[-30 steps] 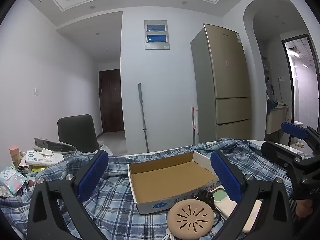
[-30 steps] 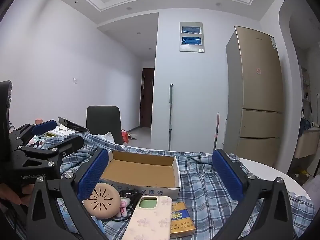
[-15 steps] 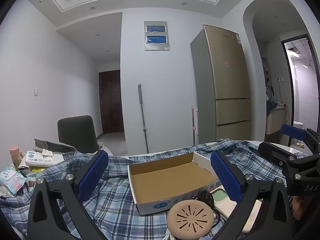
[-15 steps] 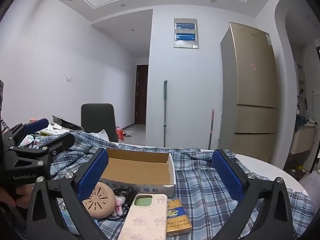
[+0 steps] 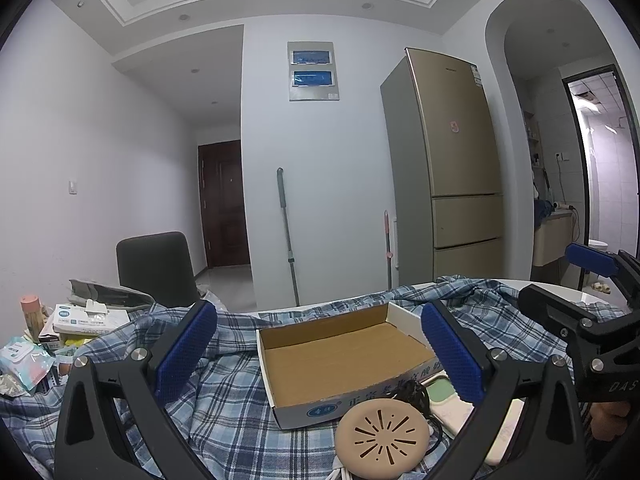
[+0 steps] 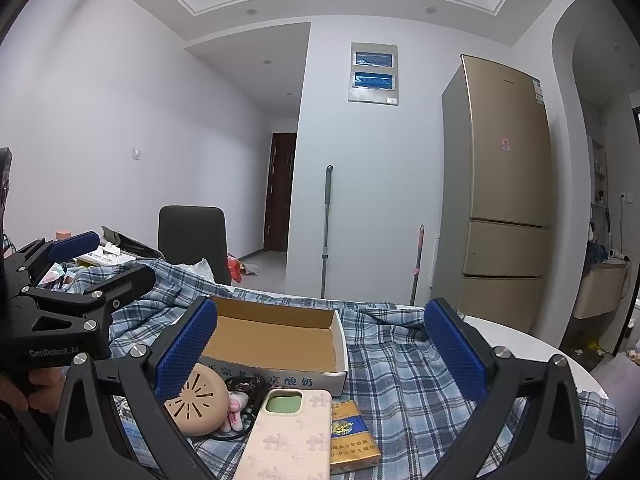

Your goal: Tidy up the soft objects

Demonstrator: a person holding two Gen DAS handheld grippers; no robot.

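A: What was seen on the white round tabletop (image 6: 520, 340)?

B: A crumpled blue-and-white plaid cloth shirt (image 5: 224, 412) was spread across it in soft folds. A shallow open cardboard box with a brown inside and white printed sides (image 5: 340, 360) was set on the fabric, and nothing was seen inside it.

A: And in front of the box?

B: A round beige plastic disc with slotted vents (image 6: 198, 404) was laid just beside a phone in a pale pink patterned case (image 6: 284, 432), with a black cord (image 6: 244, 384) looped between them. A blue-and-gold cardboard packet (image 6: 352, 436) was placed flat against the phone's right edge.

A: How were the tools held?

B: The left tool (image 5: 320, 356) was held released, its blue ribbed pads (image 5: 186, 354) spread wide to either side of the box, and nothing was gripped. The right tool (image 6: 320, 354) was likewise spread wide and empty above the phone and packet, clear of the shirt.

A: Anything at the edges?

B: Tissue packs and wrappers (image 5: 80, 320) were heaped at the far left, beside a dark padded chair back (image 5: 156, 268).
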